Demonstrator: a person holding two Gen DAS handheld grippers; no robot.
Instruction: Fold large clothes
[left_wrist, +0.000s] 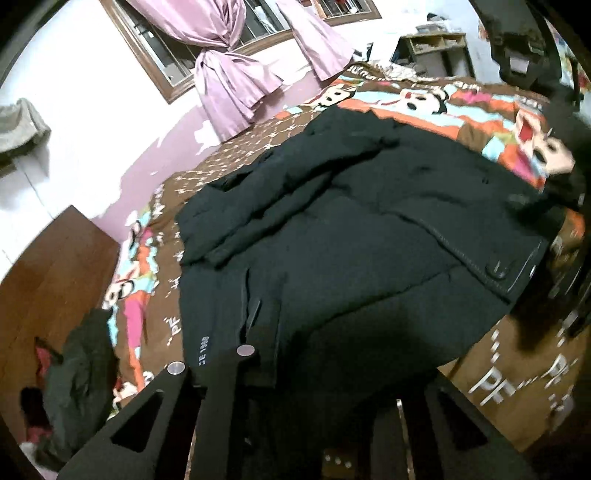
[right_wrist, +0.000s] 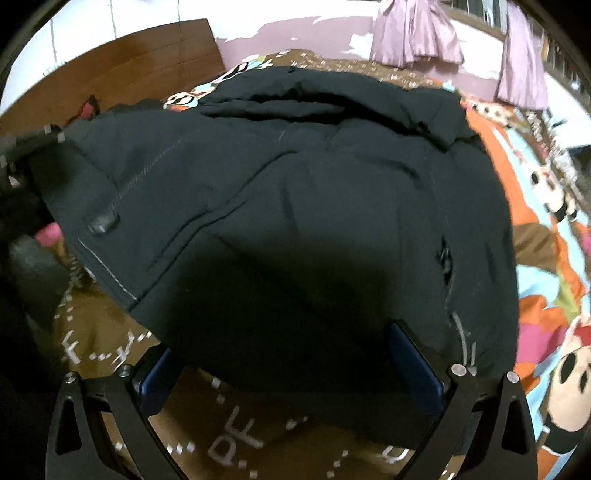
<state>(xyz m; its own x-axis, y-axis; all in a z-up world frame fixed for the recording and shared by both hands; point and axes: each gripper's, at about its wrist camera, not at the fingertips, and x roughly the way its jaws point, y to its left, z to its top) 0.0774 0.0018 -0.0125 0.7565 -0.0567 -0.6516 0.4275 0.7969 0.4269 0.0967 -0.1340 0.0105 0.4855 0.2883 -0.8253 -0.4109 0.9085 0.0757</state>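
Left wrist view: a dark padded jacket lies spread on the bed, one sleeve folded across its body. The left gripper has its fingers drawn nearly together; whether they pinch the jacket's hem is hidden. Right wrist view: the right gripper has its fingers spread wide at the jacket's near edge, cloth lying between them, unpinched. To fold cleanly, both grippers should take the hem at matching points and carry it evenly toward the collar. Only the left view shows the folded sleeve and a second dark garment beside the jacket.
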